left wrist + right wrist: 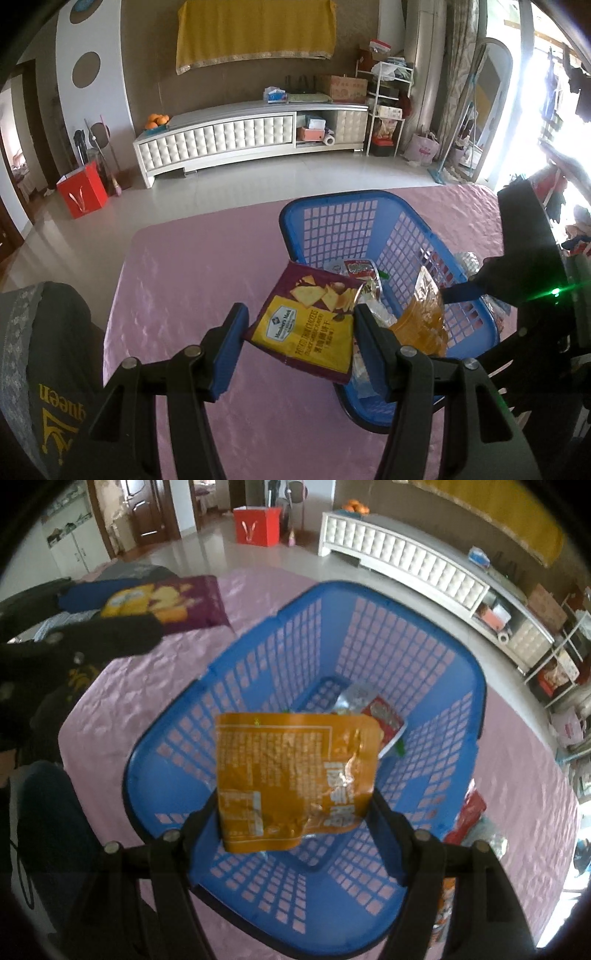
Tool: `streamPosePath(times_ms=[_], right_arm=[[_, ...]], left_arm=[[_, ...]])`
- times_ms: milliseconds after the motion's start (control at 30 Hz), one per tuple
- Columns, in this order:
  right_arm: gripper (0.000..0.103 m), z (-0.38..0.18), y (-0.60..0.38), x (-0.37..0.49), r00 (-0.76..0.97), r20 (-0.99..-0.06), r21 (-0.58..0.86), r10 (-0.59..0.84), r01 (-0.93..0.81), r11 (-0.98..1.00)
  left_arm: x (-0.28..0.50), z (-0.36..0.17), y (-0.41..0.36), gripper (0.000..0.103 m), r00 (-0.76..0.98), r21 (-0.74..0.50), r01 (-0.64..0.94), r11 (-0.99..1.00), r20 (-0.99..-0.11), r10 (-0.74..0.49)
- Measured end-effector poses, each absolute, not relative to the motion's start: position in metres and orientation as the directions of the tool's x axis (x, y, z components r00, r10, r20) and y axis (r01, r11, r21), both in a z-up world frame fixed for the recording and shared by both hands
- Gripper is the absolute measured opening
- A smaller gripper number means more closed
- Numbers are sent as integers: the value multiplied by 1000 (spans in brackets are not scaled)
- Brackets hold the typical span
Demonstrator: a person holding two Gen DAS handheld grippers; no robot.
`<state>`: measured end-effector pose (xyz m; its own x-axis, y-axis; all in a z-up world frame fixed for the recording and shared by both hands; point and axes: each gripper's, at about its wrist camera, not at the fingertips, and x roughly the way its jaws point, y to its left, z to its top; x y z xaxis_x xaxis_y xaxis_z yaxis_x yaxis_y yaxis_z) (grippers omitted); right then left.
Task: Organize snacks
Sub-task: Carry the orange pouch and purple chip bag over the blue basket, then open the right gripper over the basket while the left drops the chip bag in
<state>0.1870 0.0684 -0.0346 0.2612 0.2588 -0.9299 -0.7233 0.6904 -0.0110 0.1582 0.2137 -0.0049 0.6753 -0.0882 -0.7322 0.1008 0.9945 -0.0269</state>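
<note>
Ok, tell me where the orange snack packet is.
The orange snack packet is clamped in the right gripper, hanging over the open blue basket, above the red packet on the basket floor.

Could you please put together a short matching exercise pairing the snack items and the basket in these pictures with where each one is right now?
Things:
1. purple cracker bag
2. orange packet
3. red packet
4. blue basket

Places:
A. lying on the floor of the basket
B. standing on the pink tablecloth
C. between the fingers of the left hand-held gripper, beside the basket
D. held by the right hand-held gripper above the basket's opening

Pairs: 1-C, 2-D, 3-A, 4-B
</note>
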Motion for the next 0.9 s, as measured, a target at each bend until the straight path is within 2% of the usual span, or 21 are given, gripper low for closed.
streamPosePath(times_ms=[167,333,900], right_arm=[[77,-41,71,190,207,-941,40,266,-716,697],[87,-44,73,186,192,-953,31,234,-709,704],[89,-24,41,181,202,-934,83,296,-680,728]], left_arm=[[156,-6,214,56,671,-23,98,995,-737,-84],[153,-4,215,56,668,-18,89,996,-741,-74],[148,7,190,56,672,14,126,992,-737,-75]])
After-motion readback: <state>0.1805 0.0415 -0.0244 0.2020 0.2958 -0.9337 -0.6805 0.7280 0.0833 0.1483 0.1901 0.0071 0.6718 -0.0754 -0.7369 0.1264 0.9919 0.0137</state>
